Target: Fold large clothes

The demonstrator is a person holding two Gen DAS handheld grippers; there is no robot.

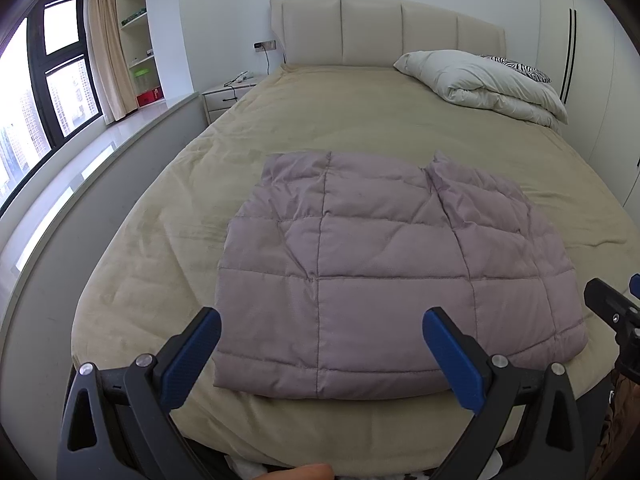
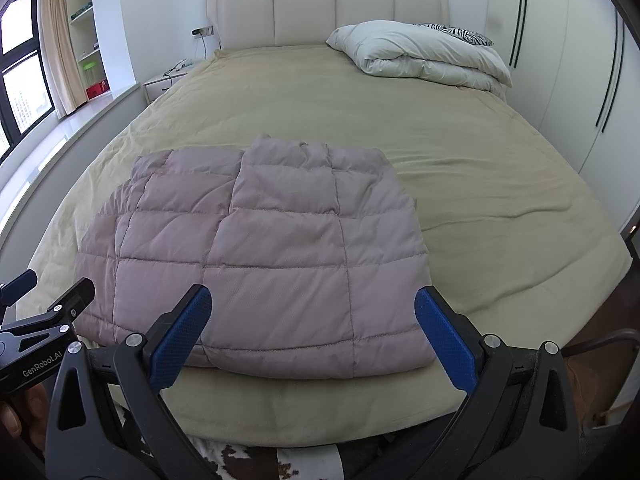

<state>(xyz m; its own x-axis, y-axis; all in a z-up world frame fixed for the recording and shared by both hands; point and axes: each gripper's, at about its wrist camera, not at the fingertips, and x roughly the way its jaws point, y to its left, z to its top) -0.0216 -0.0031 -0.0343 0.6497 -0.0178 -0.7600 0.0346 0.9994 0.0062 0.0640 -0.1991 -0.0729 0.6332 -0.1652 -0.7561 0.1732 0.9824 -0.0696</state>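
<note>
Bed [image 1: 168, 208]: tan cover, pillow at the head.
Jacket [image 1: 384, 264]: mauve, quilted, folded into a squarish pad near the foot edge, long side running across.
Left claw [image 1: 320, 344]: wide, empty, just short of the near hem.
Right claw [image 2: 312, 324]: wide, empty, equally near.

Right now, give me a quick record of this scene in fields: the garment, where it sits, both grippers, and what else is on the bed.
garment: mauve quilted jacket, folded into a rough rectangle, lying flat
surface: bed with tan cover
garment position: near the foot edge, closest to the grippers
left gripper: open, holding nothing, above the jacket's near edge
right gripper: open, holding nothing, above the jacket's near edge
also on bed: folded white duvet by the headboard, zebra-print pillow behind it
beside bed: nightstand
</note>
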